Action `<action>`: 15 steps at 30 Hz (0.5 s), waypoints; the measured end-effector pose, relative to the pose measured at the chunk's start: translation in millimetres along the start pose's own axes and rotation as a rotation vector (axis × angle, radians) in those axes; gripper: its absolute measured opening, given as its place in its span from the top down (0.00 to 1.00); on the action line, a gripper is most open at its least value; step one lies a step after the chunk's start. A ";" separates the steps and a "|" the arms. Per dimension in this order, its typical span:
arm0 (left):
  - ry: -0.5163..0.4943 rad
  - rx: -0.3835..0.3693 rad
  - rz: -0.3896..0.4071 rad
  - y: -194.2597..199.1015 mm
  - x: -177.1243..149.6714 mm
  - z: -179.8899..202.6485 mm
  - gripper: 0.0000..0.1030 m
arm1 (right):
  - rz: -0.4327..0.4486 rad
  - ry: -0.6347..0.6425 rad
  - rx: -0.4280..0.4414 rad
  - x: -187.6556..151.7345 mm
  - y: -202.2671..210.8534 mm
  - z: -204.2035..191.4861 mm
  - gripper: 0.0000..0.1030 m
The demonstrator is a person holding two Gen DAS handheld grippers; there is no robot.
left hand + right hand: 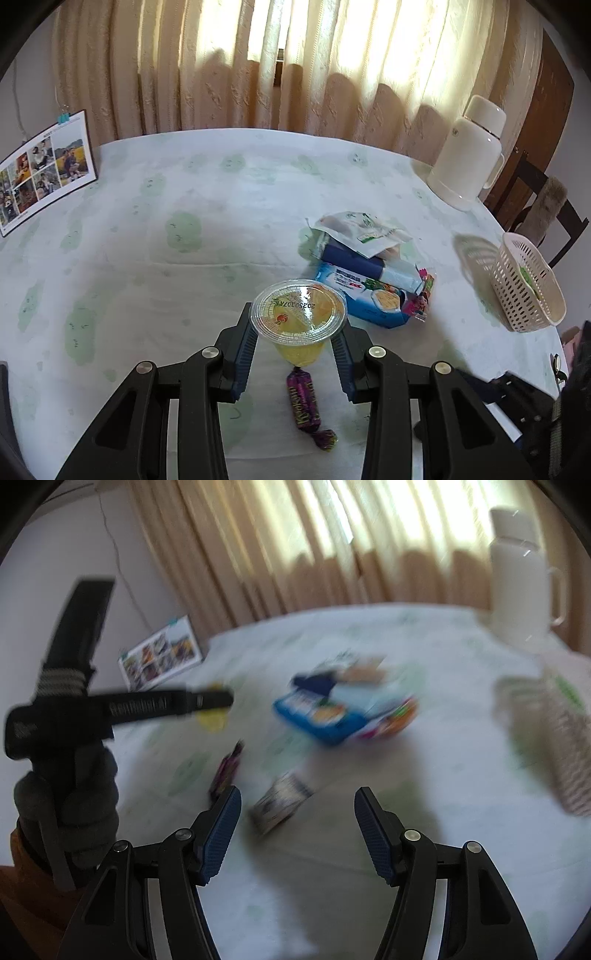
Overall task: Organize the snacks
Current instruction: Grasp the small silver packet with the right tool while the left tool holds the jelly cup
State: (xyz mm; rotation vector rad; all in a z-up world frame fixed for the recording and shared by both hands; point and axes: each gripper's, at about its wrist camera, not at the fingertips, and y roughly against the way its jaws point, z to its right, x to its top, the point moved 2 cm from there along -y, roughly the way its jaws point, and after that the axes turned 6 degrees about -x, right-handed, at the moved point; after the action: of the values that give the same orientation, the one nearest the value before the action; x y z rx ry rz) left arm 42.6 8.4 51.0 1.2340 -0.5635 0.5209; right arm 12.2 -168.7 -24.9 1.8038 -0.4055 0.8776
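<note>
Gripper (297,328) clamps jelly cup (298,312)

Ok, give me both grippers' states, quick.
Left gripper: shut on the jelly cup, lifted off the table.
Right gripper: open, holding nothing.

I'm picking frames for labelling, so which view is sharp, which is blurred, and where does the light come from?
Left wrist view: sharp, the jelly cup and candy crisp; backlit curtain blown out in bright strips; the basket throws a shadow leftward; fisheye bends the table edge. Right wrist view: motion-smeared, the blue pack and flask streaked, only the right tool sharp.
</note>
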 end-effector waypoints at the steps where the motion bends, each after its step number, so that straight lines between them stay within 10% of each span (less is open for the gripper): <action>1: 0.004 -0.001 0.004 1.8 0.3 -2.0 0.66 | -0.019 0.001 0.011 -1.3 -4.9 -3.1 0.37; 15: 0.035 -0.015 0.024 16.0 -1.4 -16.4 0.66 | -0.139 0.113 -0.096 3.8 -52.4 -37.5 0.37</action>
State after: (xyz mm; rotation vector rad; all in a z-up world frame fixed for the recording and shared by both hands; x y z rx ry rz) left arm 33.1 28.2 57.8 1.2031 -0.5526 0.5567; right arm 34.1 -113.2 -49.6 1.6645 -0.2427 0.8441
